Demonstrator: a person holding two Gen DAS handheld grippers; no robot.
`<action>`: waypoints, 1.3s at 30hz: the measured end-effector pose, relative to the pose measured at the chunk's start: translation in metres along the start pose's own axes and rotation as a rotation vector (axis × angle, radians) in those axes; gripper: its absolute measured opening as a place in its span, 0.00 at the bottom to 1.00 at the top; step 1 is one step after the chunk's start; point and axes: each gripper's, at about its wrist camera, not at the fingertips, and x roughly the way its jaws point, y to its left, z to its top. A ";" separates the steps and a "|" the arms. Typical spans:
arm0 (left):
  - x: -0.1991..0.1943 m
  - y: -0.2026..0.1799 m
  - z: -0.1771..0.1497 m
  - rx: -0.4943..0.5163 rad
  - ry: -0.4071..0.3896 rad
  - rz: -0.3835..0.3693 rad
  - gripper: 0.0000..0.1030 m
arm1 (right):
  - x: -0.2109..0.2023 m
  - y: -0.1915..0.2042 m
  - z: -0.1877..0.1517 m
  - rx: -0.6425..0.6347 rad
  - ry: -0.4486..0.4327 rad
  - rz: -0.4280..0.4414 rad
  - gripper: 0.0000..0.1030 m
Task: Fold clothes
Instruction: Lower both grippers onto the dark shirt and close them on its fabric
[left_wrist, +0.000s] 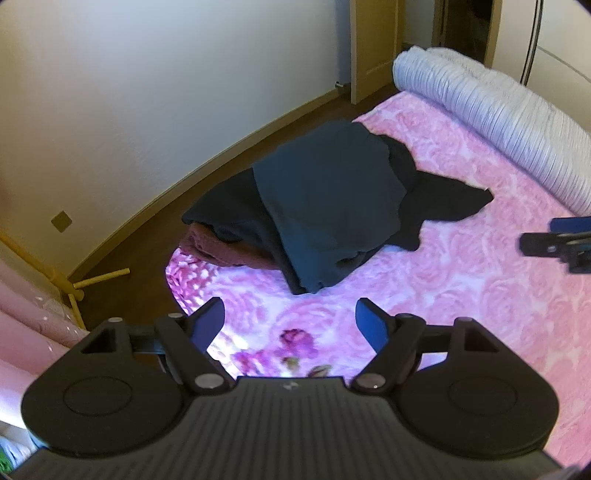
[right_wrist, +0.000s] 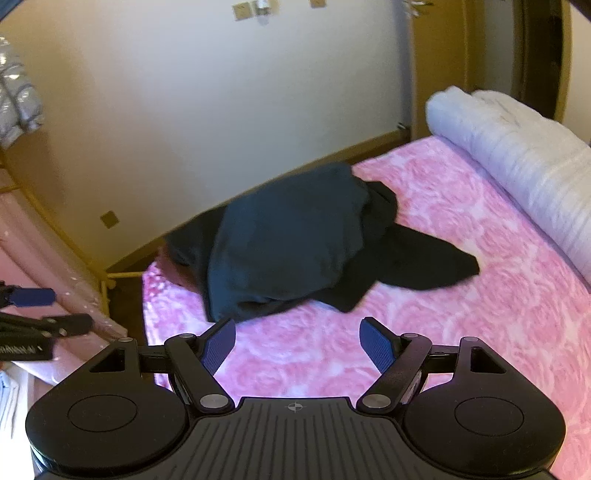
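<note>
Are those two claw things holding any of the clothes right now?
No. The left gripper and right gripper are both open and empty, short of the dark clothes pile on the pink bed.

Each gripper is matte black plastic; the left gripper (left_wrist: 290, 319) and the right gripper (right_wrist: 297, 338) share a ribbed central body, two round side housings, silver pivot screws, blue textured fingertip pads (right_wrist: 376, 347), and a small crosshair mark.
</note>
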 end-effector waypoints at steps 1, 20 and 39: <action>0.008 0.004 0.002 0.014 0.006 0.001 0.73 | 0.003 -0.004 0.000 0.008 0.005 -0.006 0.75; 0.261 0.010 0.089 0.519 -0.030 -0.272 0.72 | 0.246 -0.032 0.063 0.114 0.111 -0.014 0.75; 0.334 0.029 0.140 0.424 -0.034 -0.392 0.00 | 0.330 -0.043 0.123 0.063 0.084 -0.138 0.08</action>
